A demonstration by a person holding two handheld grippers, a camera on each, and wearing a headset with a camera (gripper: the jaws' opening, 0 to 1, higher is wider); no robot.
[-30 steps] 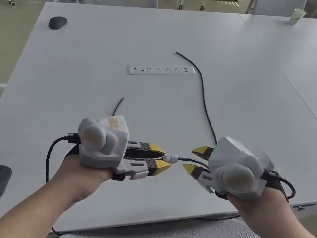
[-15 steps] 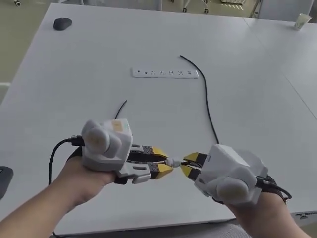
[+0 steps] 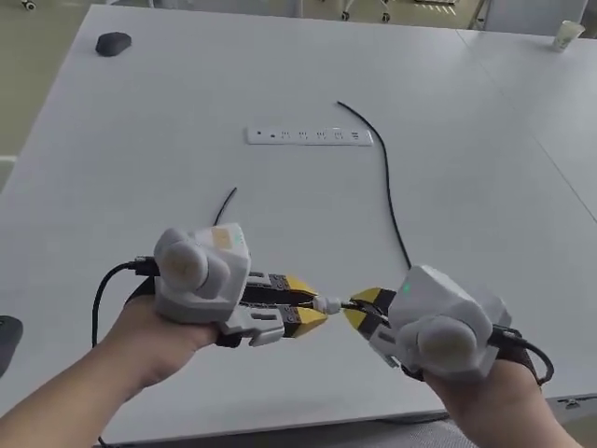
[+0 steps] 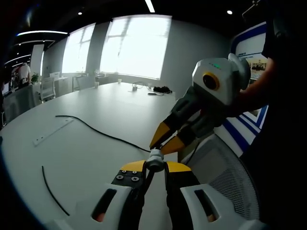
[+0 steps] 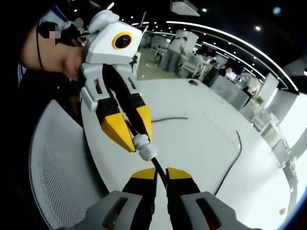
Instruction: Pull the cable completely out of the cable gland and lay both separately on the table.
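The right gripper view shows me the right tool [image 5: 160,173] clenched on the cable [image 5: 157,166], the left tool [image 4: 154,167] grasping the gland [image 3: 326,302], near the counter [image 3: 187,93] edge.

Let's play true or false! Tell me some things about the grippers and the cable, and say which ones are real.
The left gripper holds the white cable gland. True.
The cable is already out of the cable gland. False: it runs into it.
The power strip lies on the table. True.
The right gripper is wide open. False: its fingers are shut on the cable.
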